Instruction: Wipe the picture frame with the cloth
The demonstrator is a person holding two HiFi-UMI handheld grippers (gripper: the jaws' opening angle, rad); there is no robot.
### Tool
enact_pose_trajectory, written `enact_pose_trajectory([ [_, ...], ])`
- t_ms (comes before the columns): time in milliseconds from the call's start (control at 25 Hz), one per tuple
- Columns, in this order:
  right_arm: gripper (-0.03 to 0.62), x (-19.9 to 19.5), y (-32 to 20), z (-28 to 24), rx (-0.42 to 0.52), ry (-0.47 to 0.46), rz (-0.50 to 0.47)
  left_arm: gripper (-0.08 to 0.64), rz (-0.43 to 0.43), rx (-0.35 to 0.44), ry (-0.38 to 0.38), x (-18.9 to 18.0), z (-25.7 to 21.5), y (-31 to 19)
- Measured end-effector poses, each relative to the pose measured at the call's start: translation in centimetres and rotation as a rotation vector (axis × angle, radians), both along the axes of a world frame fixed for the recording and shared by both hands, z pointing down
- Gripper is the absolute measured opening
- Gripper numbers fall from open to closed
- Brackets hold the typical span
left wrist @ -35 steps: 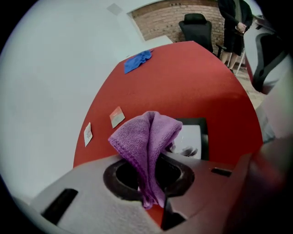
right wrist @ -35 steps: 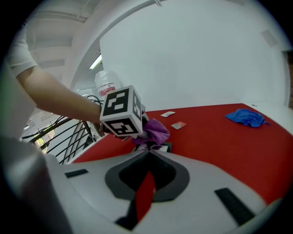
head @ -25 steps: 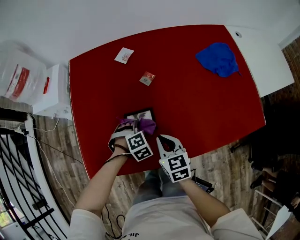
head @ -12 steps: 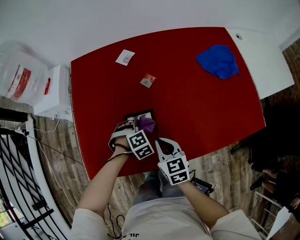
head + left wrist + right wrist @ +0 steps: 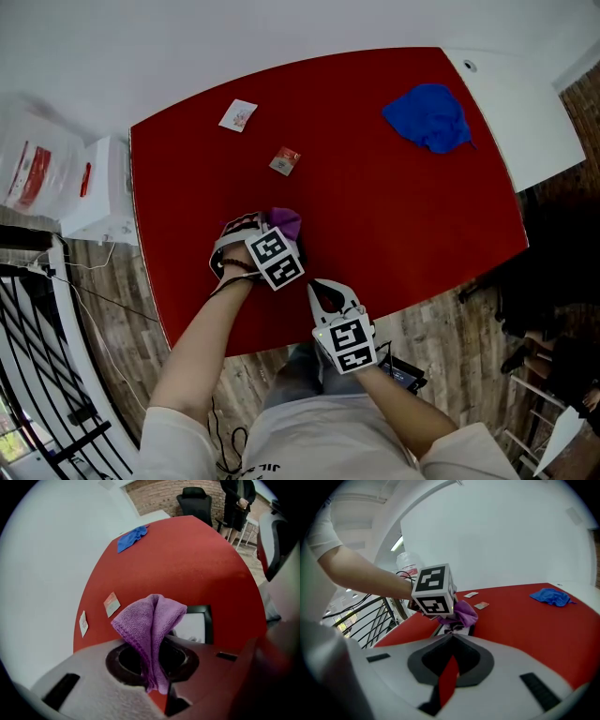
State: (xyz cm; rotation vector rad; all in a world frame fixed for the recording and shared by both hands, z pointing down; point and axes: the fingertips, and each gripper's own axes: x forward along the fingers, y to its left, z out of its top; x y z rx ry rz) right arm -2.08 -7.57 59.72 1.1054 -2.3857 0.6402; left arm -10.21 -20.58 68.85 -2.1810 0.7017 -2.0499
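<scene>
Frame lies flat on the red tabletop near its front edge, just ahead of the left gripper. That gripper's jaws are clenched on a purple cloth, whose bunched end stands over the frame's left side; I cannot tell whether they touch. To wipe well, I judge the cloth should be pressed onto the frame's face and swept edge to edge, lightly enough that the frame does not slide. The right gripper hovers nearer the person, jaws together on nothing; it could steady a corner. Count: one frame, one purple cloth, a white packet, a red packet, one blue cloth far right.
</scene>
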Motion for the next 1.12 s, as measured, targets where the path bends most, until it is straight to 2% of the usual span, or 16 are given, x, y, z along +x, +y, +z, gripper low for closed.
enact_pose_trajectory([
  [200, 0.005, 0.3, -0.1, 0.5, -0.002, 0.011, 0.000, 0.063, 0.079, -0.015, 0.002, 1.7, 0.7, 4.5],
  [360, 0.005, 0.5, 0.2, 0.6, 0.000, 0.014, 0.000, 0.063, 0.104, -0.036, 0.001, 2.3, 1.6, 8.2],
  [520, 0.005, 0.6, 0.8, 0.8, -0.007, 0.017, -0.004, 0.063, 0.115, -0.035, -0.008, 2.3, 1.7, 9.1],
  [640, 0.005, 0.7, 1.2, 0.9, -0.007, 0.014, 0.000, 0.063, 0.100, -0.020, -0.005, 2.1, 1.2, 7.8],
  [880, 0.005, 0.8, 1.5, 0.4, -0.008, 0.004, 0.001, 0.063, 0.017, 0.028, 0.037, 2.1, -1.0, 0.7],
  [1120, 0.005, 1.1, 1.4, 0.2, -0.014, -0.002, 0.008, 0.063, 0.004, -0.002, 0.048, 2.9, -0.3, -2.0],
])
